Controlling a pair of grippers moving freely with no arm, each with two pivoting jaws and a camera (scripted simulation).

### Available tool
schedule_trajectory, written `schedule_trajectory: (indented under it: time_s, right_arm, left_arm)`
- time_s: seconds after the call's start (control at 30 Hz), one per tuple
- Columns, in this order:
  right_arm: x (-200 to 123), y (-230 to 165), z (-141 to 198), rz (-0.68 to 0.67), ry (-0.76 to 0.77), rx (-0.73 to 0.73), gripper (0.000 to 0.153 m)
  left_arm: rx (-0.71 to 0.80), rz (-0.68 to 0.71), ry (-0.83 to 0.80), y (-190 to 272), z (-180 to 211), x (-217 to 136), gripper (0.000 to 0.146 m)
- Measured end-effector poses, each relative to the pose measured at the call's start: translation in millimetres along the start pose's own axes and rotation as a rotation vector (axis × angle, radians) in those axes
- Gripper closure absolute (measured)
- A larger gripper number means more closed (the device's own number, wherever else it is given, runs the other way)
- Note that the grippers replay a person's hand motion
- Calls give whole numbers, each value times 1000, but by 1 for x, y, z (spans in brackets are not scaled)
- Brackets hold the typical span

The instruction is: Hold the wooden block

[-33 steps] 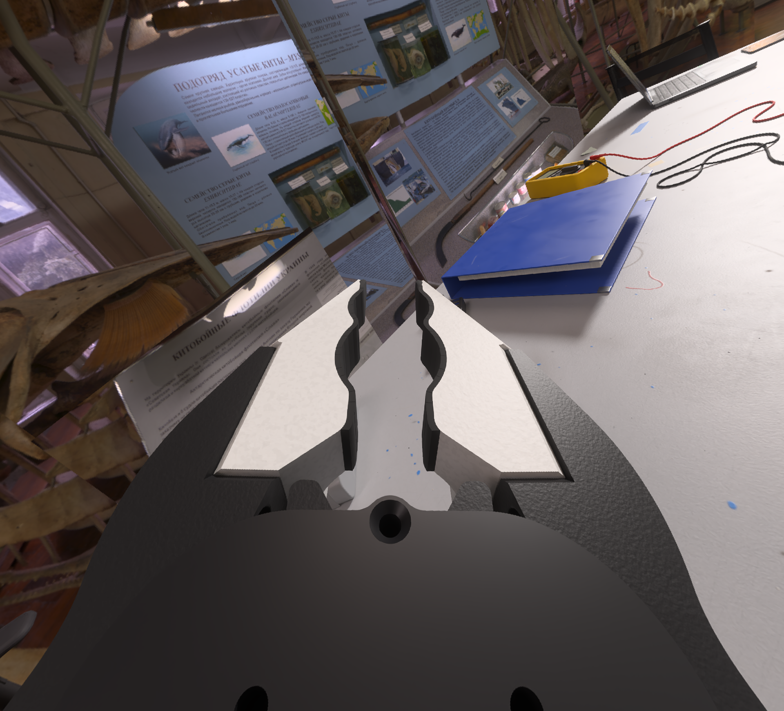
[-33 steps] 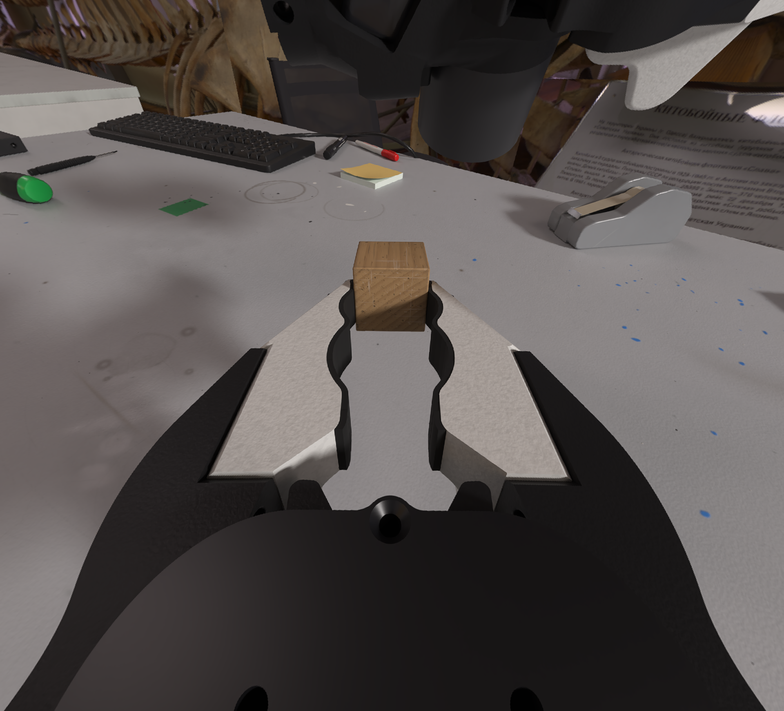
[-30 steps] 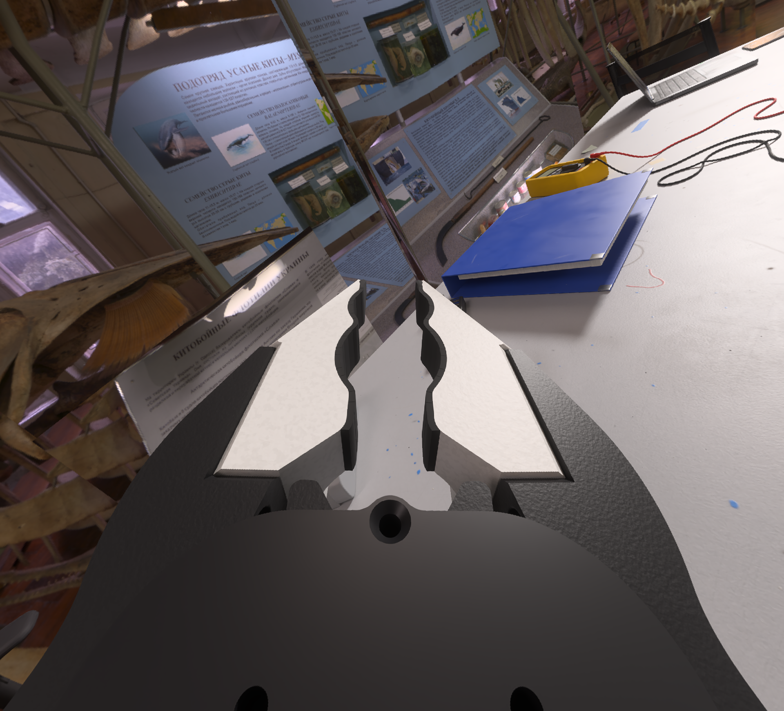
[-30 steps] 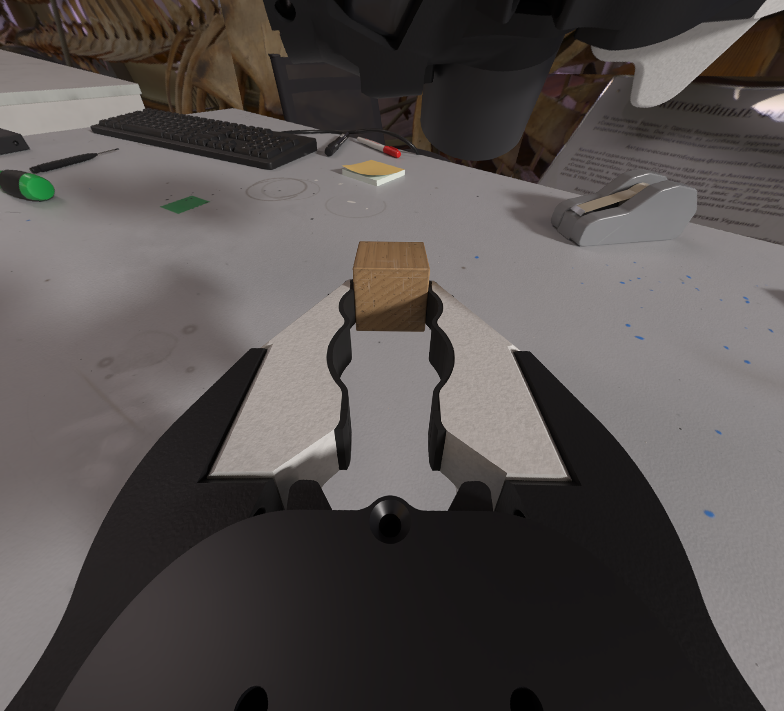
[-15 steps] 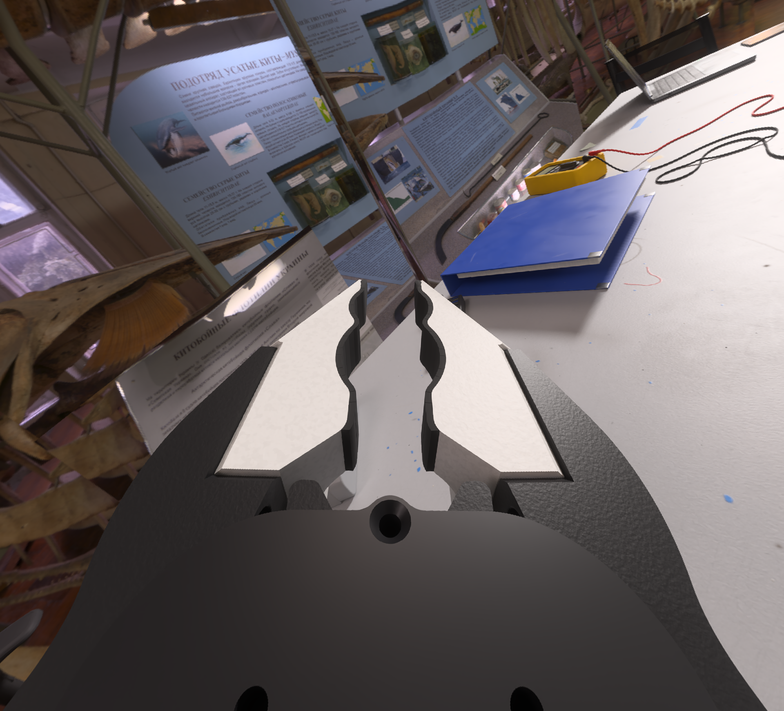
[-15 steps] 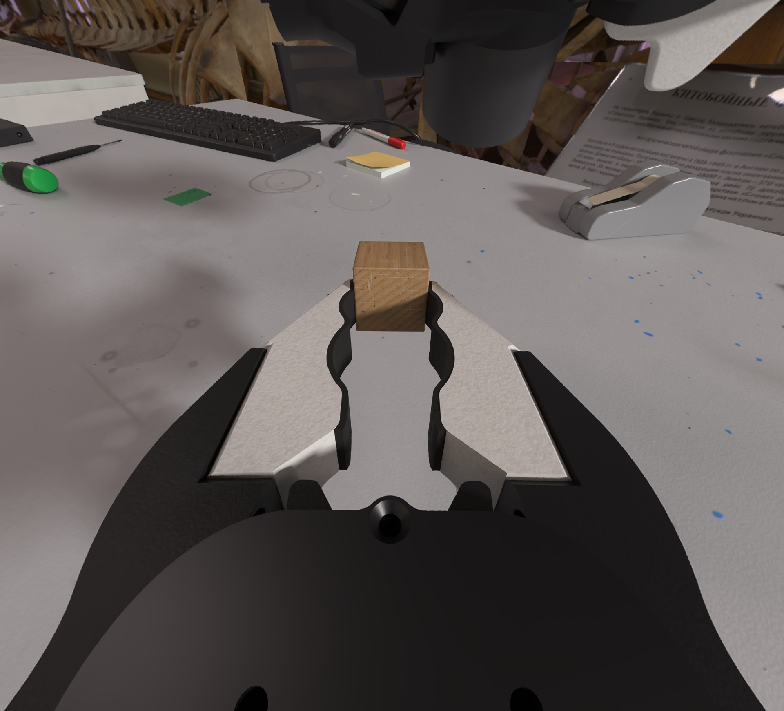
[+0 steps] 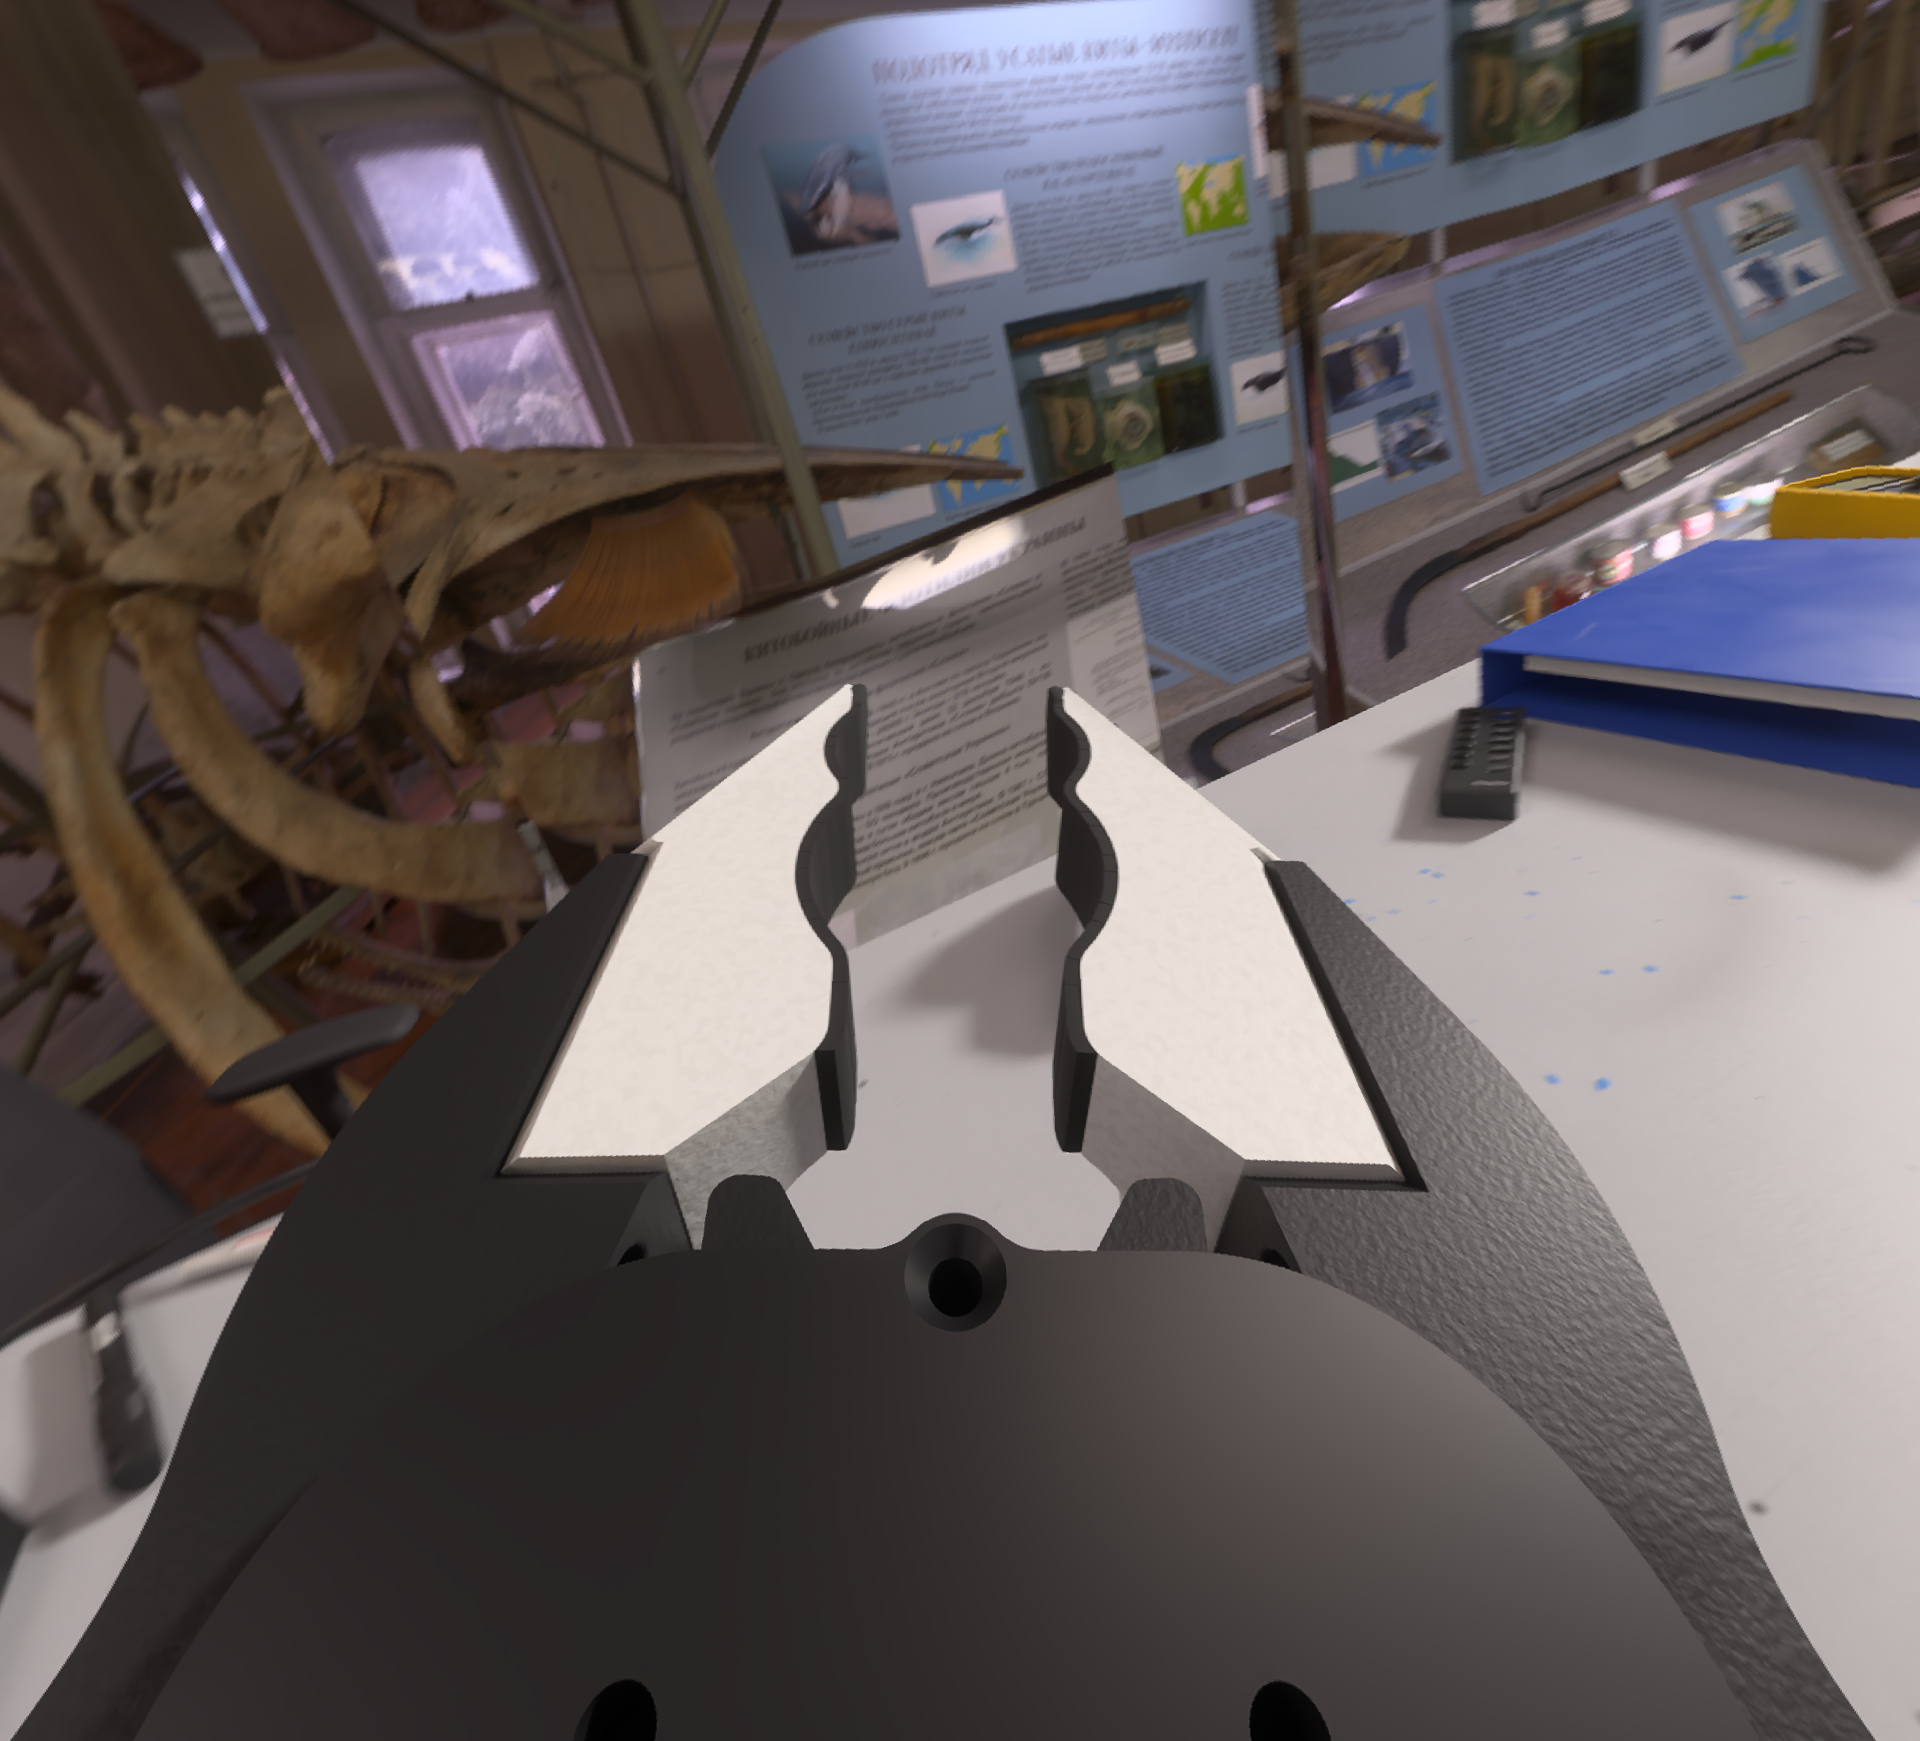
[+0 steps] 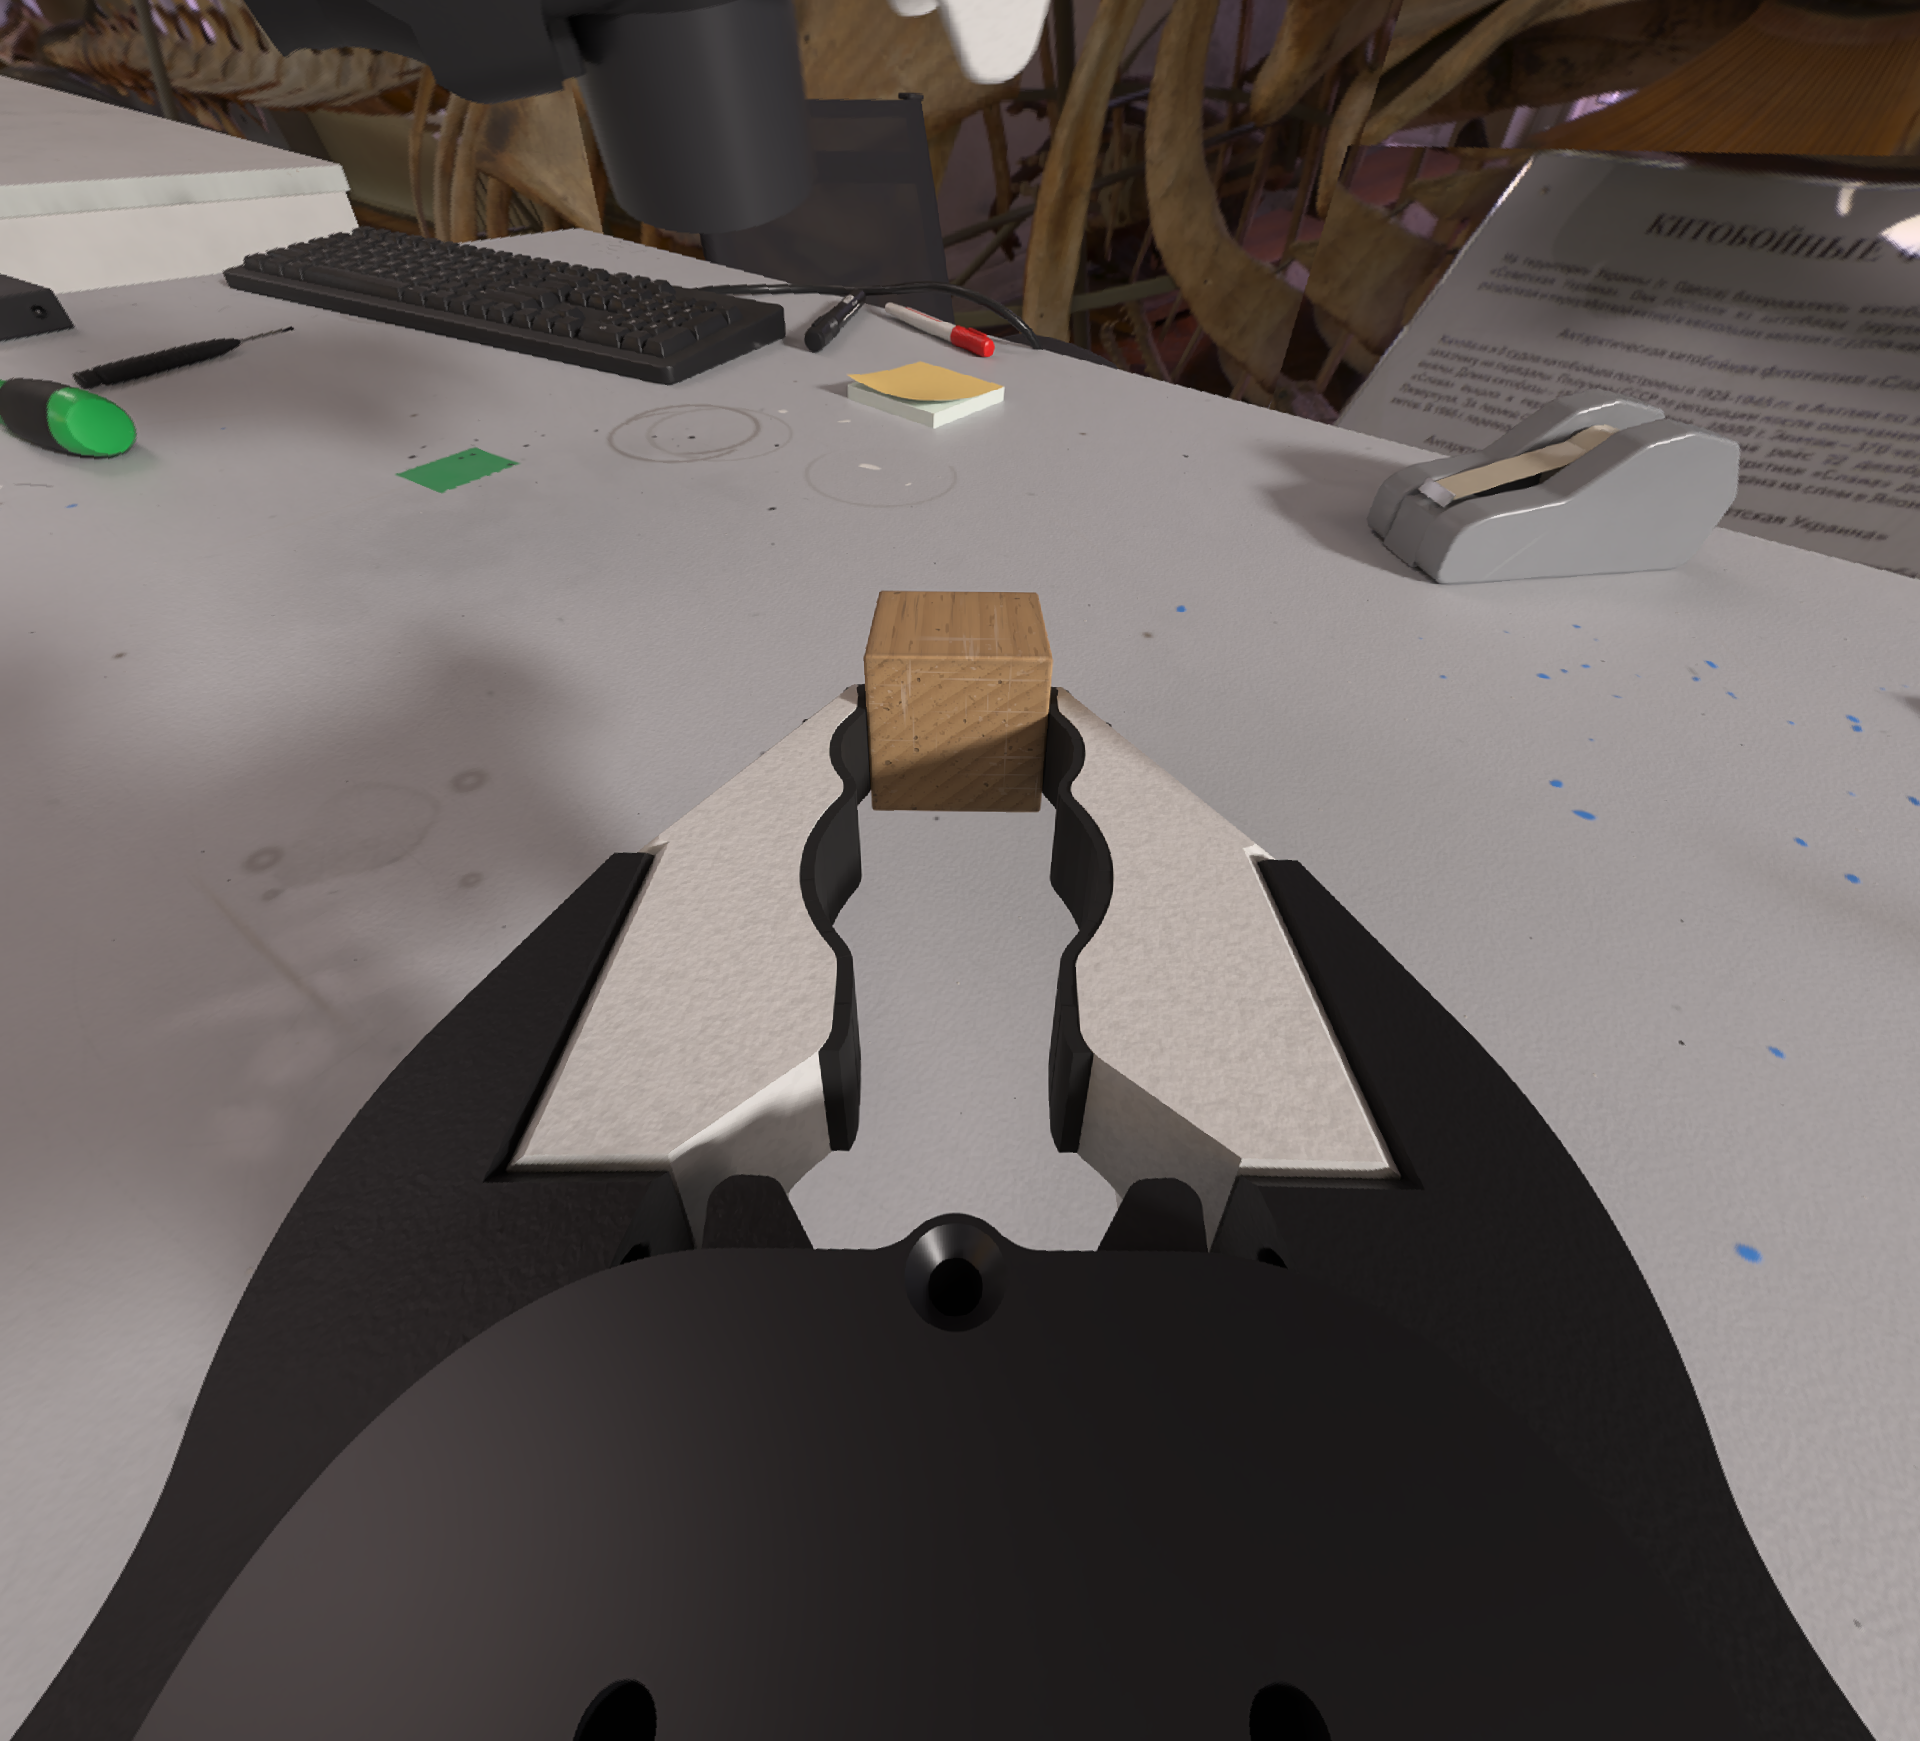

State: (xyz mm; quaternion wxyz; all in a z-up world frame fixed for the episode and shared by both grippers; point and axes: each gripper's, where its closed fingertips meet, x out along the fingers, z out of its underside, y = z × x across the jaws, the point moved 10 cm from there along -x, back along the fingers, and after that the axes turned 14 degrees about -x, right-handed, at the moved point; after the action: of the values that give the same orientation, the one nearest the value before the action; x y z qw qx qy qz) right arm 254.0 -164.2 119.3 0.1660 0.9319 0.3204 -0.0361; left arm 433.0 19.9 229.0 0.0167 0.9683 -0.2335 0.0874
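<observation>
The right gripper (image 8: 956, 715) had the wooden block (image 8: 956, 704) pinched between its fingertips, the jaws closed only as far as the cube's width and pressing on its left and right faces. The block appeared raised clear of the white tabletop (image 8: 416, 756), though its underside and any gap beneath were hard to judge from this angle. The step in hand looked like the hold itself, with the grasp already made. The next move, by my judgement, called for little more than steady pressure and a level wrist, since only the tips had the cube and a tilt could let it slip.

The left gripper (image 7: 951, 725) was empty, its jaws parted with a clear gap between them, and it pointed over the table's far edge toward a tilted information placard (image 7: 894, 735). In the right wrist view its dark body hung above the far side of the table.

The tabletop was matte white, flecked with blue spots and faint ring marks. On it lay a black keyboard (image 8: 499, 304), a green-handled screwdriver (image 8: 73, 418), a yellow sticky-note pad (image 8: 925, 392), a red-capped marker (image 8: 935, 330) and a grey tape dispenser (image 8: 1558, 496) at far right. A blue binder (image 7: 1725, 652) and a small black bit holder (image 7: 1481, 761) lay near the left gripper. Whale skeletons and blue display boards (image 7: 997, 257) filled the room beyond.
</observation>
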Motion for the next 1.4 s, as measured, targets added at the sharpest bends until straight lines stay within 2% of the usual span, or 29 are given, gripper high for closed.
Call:
schedule_trajectory:
  time_s: [0.13,0.27,0.4,0.53,0.67,0.8,0.93,1.03,1.13,1.23,1.33,1.4]
  right_arm:
    - [0,0,0,4,3,1,121]
    - [-1,2,1,8,4,14,121]
    - [-1,3,1,9,4,21,121]
    - [0,2,1,8,1,19,121]
    - [-1,3,1,11,4,23,121]
    - [-2,4,1,18,7,30,121]
    - [-2,4,1,15,11,29,121]
    - [-3,3,-1,-17,2,-17,121]
    - [-7,1,-8,-160,-15,-75,121]
    - [-11,-7,-10,-349,-76,-142,121]
    - [-12,-22,-4,-546,-184,-207,121]
    - [-8,-32,3,-597,-276,-266,121]
  left_arm:
    - [-37,-80,-73,-40,5,-6,92]
    - [-92,-157,-123,-78,7,-11,84]
    - [-126,-229,-146,-113,7,-15,81]
    - [-67,-282,-206,-138,13,-10,78]
    - [-55,-264,-216,-148,15,-8,74]
    - [-32,-257,-163,-142,3,-20,81]
    - [-67,-127,-90,-123,-17,-50,90]
    - [-77,108,-123,-95,-26,-81,93]
    - [-97,436,-309,-58,-15,-118,93]
    - [-147,720,-520,-21,16,-158,93]
    - [-127,826,-679,6,55,-191,92]
    - [-80,854,-786,17,76,-198,88]
